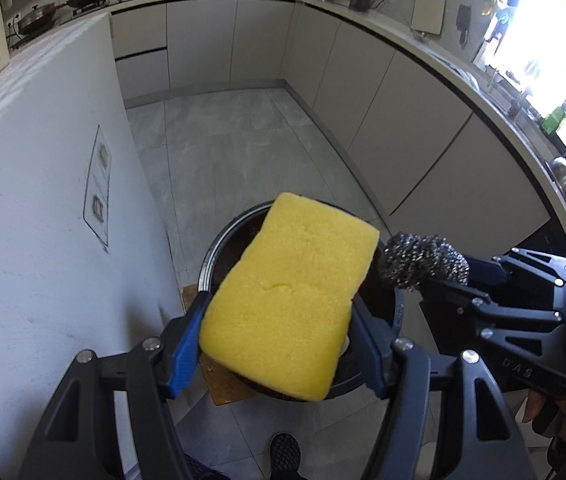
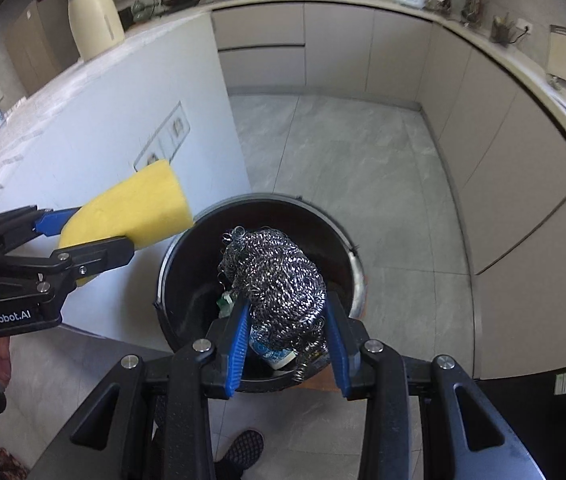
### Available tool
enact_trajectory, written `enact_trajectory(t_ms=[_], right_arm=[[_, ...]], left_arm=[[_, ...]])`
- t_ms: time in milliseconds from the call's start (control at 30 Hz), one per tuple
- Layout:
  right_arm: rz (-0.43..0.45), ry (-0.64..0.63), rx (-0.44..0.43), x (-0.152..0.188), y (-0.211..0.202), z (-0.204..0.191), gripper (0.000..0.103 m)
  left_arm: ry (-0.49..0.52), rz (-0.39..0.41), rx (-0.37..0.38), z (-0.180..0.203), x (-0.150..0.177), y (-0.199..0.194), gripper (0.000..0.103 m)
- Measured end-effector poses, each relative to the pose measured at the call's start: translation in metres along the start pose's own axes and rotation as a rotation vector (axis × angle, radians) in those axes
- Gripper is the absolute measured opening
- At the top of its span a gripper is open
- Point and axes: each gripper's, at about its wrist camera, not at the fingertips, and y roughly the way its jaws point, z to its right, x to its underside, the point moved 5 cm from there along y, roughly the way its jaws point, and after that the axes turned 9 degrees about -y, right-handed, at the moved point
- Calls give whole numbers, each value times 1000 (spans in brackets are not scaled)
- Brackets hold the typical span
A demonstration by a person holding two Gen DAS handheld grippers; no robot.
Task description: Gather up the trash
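Sponge (image 1: 289,300), yellow, clamped crosswise between the blue fingers (image 1: 187,340) of the left gripper (image 1: 279,344), sticking well forward past the tips and hanging over the rim of the black trash bin (image 1: 207,268). Steel wool scourer (image 2: 275,284) pinched at its lower half between the blue fingers (image 2: 239,344) of the right gripper (image 2: 287,344), bulging out above them, right over the bin's open mouth. Down inside, a white-and-blue bottle (image 2: 273,352) and green scrap (image 2: 225,302). Bin on the grey tiled floor (image 2: 363,184), just beside the white desk panel (image 2: 115,120). Both grips clenched, both loads held above the bin, side by side.
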Motion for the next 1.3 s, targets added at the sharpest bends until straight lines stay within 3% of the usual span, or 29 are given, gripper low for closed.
enact_trajectory(t_ms=[200, 267, 333, 367, 433, 500, 867, 1067, 1300], right_arm=[[-57, -63, -28, 0, 45, 1, 38], [-69, -77, -40, -1, 56, 4, 39], [-91, -102, -60, 0, 70, 6, 43], [-112, -127, -55, 1, 81, 8, 47], [-127, -148, 5, 3, 91, 17, 92], [-97, -121, -5, 3, 85, 26, 103], [-68, 133, 54, 17, 56, 60, 103], [-40, 163, 38, 15, 34, 41, 103], [-1, 166, 61, 7, -9, 23, 103]], left_arm=[[-19, -33, -21, -2, 3, 23, 68], [-16, -50, -16, -1, 4, 30, 72], [-13, -43, -63, -6, 4, 35, 83], [-5, -47, -88, -7, 4, 35, 86], [0, -40, -105, -9, 5, 30, 93], [5, -10, -113, -9, 6, 22, 98], [1, 57, -165, -5, 8, -3, 99], [21, 66, -173, -6, 0, -11, 99], [59, 99, -171, 2, -3, -53, 99]])
